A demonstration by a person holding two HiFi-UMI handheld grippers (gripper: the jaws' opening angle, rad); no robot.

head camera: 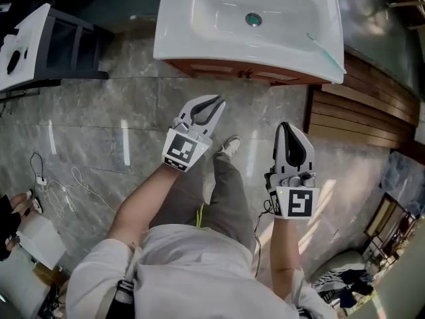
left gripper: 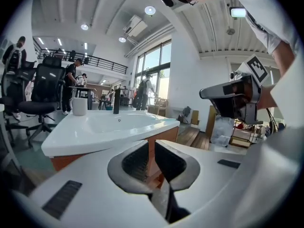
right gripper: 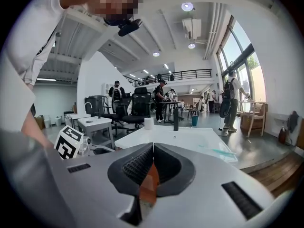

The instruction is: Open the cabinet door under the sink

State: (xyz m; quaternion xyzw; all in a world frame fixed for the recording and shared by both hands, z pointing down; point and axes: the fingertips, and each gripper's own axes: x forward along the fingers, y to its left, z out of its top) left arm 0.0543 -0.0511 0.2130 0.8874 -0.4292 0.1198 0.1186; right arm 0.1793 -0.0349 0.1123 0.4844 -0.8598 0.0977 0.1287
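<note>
Okay, quick pass. The left tongs (head camera: 216,102) stood only a slit apart with nothing between them. The right tongs (head camera: 285,126) were pressed together, also empty. Both hung over the floor (head camera: 133,111), well short of the target. The cabinet door (head camera: 222,68) sat under the white sink (head camera: 199,42), an orange-brown wood front mostly hidden by the basin's rim in the head view. Two small dark knobs (head camera: 246,74) seemed to sit at the middle seam, though they were too small to be sure. I judged the door stiff and hinged, light to swing, with no give. I'd take it by one knob, a small and maybe slippery hold, so pinch fully and pull along the hinge arc.
</note>
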